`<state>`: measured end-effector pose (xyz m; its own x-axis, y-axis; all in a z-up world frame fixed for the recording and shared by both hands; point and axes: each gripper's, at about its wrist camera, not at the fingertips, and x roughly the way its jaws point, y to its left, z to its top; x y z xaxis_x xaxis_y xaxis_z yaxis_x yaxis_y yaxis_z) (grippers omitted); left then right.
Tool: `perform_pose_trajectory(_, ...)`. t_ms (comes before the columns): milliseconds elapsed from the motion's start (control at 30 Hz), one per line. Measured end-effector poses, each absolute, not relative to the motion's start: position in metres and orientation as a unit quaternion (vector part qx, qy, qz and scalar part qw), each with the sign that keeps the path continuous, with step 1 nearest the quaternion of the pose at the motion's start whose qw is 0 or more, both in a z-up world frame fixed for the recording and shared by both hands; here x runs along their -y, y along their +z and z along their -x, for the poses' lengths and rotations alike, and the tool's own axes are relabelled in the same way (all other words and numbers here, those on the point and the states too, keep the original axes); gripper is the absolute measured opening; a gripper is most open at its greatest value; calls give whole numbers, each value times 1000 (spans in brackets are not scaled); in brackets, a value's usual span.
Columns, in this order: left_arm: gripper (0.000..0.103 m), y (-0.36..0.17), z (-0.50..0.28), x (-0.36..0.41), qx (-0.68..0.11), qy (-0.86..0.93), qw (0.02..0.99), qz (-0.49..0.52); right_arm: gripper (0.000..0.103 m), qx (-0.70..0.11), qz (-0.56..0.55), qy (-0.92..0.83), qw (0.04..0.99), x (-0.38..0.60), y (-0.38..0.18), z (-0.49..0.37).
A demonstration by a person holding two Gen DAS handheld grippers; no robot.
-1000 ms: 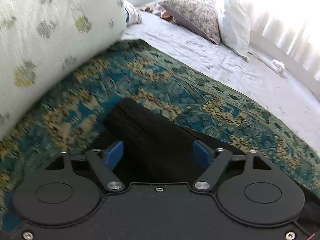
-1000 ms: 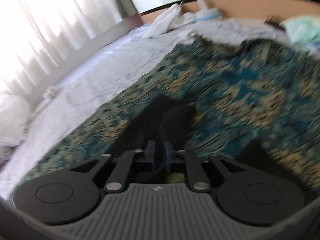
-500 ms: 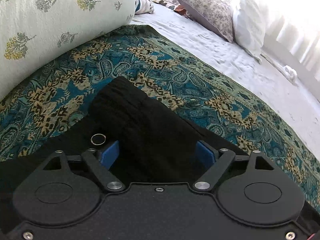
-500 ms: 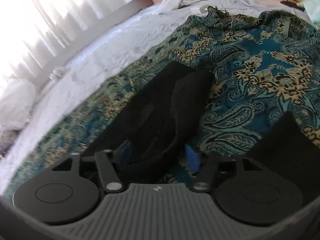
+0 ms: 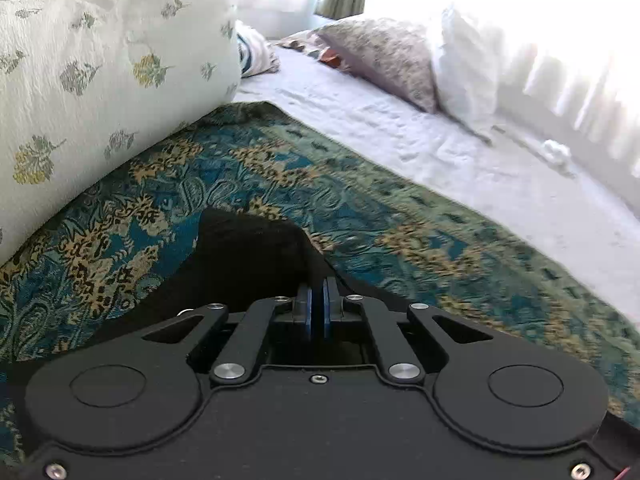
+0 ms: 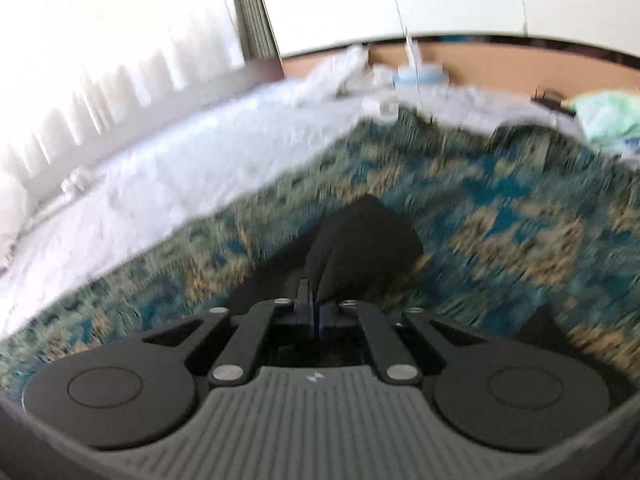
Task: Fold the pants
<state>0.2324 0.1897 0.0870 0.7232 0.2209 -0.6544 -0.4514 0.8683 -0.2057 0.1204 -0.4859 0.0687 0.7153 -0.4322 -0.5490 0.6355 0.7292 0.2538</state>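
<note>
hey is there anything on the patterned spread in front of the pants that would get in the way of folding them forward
Nothing visible. Both tools, left and right, are shut on the black pants, and the patterned spread ahead is bare. The floral pillow sits off to the side.

Pants [image 5: 248, 256] lie on bedspread [image 5: 400, 216], seemingly bunched.

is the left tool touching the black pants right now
Touching. In the left wrist view the left tool, whose jaws have just been closing, stands shut with the black pants bunched up between its blue pads, lifted off the patterned blanket.
</note>
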Motion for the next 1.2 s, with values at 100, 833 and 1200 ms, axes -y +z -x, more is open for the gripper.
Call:
perform_pose_trajectory(100, 5, 100, -209, -192, -316, 161, 919, 171, 4, -216, -217, -296, 905, 487, 84, -88)
perform_pose_trajectory(833, 7, 58, -82, -213, -359, 160, 914, 96, 5, -271, -228, -315, 881, 464, 41, 67)
perform_pose_trajectory(1200, 7, 44, -85, -212, -371, 158, 914, 39, 16, -240, -282, -312, 875, 474, 25, 102)
